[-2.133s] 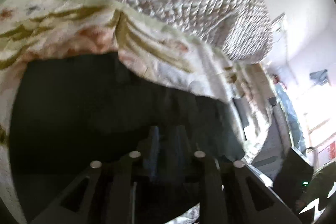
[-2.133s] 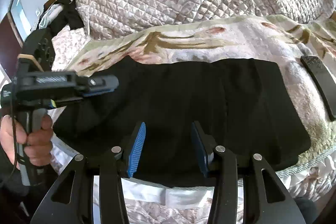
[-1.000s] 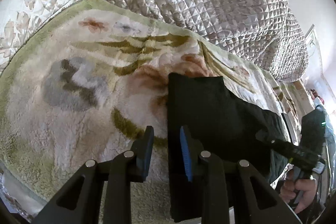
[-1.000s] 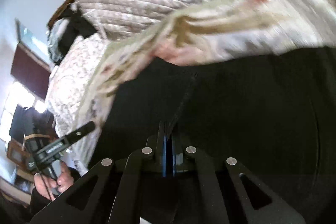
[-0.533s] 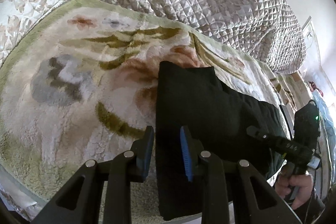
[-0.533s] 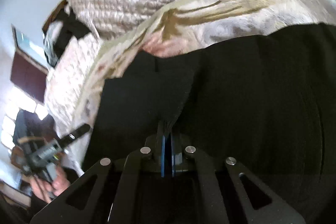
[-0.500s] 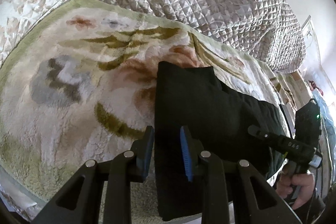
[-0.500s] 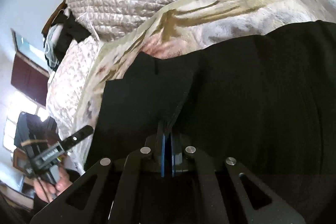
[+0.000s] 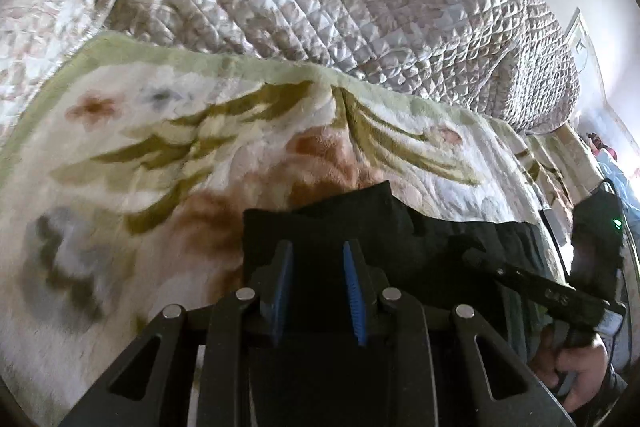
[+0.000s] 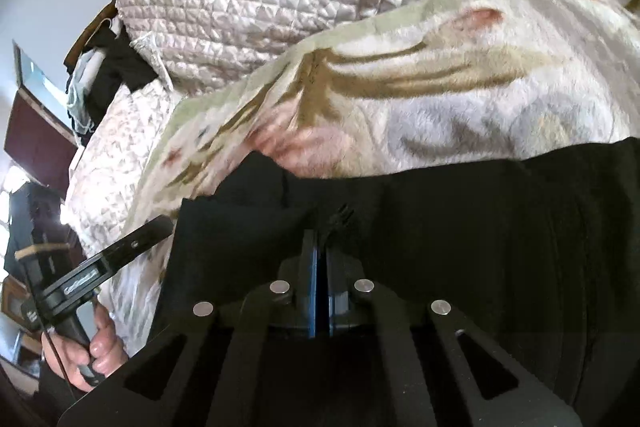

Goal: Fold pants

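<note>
Black pants (image 9: 400, 227) lie folded on a floral fleece blanket (image 9: 180, 155); they also show in the right wrist view (image 10: 480, 227). My left gripper (image 9: 316, 263) is open, with its blue-padded fingers low over the left end of the pants and nothing between them. My right gripper (image 10: 320, 255) is shut on a raised fold of the black pants fabric. The right gripper's body shows at the right of the left wrist view (image 9: 560, 295), and the left gripper shows at the lower left of the right wrist view (image 10: 100, 267).
A quilted silver-pink bedspread (image 9: 340, 7) is piled behind the blanket. Dark clothes (image 10: 112, 71) hang at the far left. The bed edge runs along the near side, below the pants.
My left gripper has moved right and forward, from beside the pants' left edge to over the fabric. The right gripper stays shut on the fold and has shifted slightly.
</note>
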### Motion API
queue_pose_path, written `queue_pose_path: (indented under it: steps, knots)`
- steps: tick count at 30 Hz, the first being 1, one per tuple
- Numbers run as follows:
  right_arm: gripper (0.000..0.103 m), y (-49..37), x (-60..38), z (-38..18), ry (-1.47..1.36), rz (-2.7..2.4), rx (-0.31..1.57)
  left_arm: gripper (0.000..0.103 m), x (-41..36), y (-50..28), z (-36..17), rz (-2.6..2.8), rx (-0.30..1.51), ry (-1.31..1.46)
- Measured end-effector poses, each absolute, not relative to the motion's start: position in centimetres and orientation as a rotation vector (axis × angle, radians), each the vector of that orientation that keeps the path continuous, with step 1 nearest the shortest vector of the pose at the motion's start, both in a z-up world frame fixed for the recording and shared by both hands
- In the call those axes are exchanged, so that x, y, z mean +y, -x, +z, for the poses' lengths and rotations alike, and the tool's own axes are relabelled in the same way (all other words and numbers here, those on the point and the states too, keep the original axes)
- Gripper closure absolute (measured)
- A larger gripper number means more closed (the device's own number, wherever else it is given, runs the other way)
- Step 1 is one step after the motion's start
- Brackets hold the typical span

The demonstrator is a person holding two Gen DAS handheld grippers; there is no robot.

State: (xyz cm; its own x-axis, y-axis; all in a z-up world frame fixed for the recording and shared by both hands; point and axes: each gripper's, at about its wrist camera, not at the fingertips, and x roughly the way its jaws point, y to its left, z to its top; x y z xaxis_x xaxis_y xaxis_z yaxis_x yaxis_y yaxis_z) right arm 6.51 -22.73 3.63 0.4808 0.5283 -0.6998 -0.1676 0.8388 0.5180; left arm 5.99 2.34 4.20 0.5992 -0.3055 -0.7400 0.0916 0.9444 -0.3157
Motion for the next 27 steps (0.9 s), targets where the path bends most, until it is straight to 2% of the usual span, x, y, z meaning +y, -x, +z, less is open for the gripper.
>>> queue_pose_path:
  steps: [3, 5, 13, 17, 27]
  knots:
    - [0.101, -6.5, -23.1, 2.3, -0.424, 0.424, 1.018, 0.075, 2.0, -7.5, 2.0, -0.234, 0.978, 0.266]
    - [0.096, -6.2, -23.4, 2.8, -0.421, 0.404, 1.012, 0.073, 1.9, -7.1, 2.1, -0.243, 0.951, 0.248]
    - [0.096, 0.3, -22.5, 6.6, -0.275, 0.452, 0.904, 0.072, 2.2, -2.4, 2.8, -0.258, 0.917, 0.241]
    - [0.096, 2.8, -21.1, 4.2, -0.198, 0.479, 0.968, 0.072, 1.8, 0.9, 2.3, -0.255, 0.906, 0.225]
    - [0.095, 5.7, -21.0, 3.5, -0.111, 0.435, 0.883, 0.072, 0.4, 6.0, 1.9, -0.19, 0.847, 0.126]
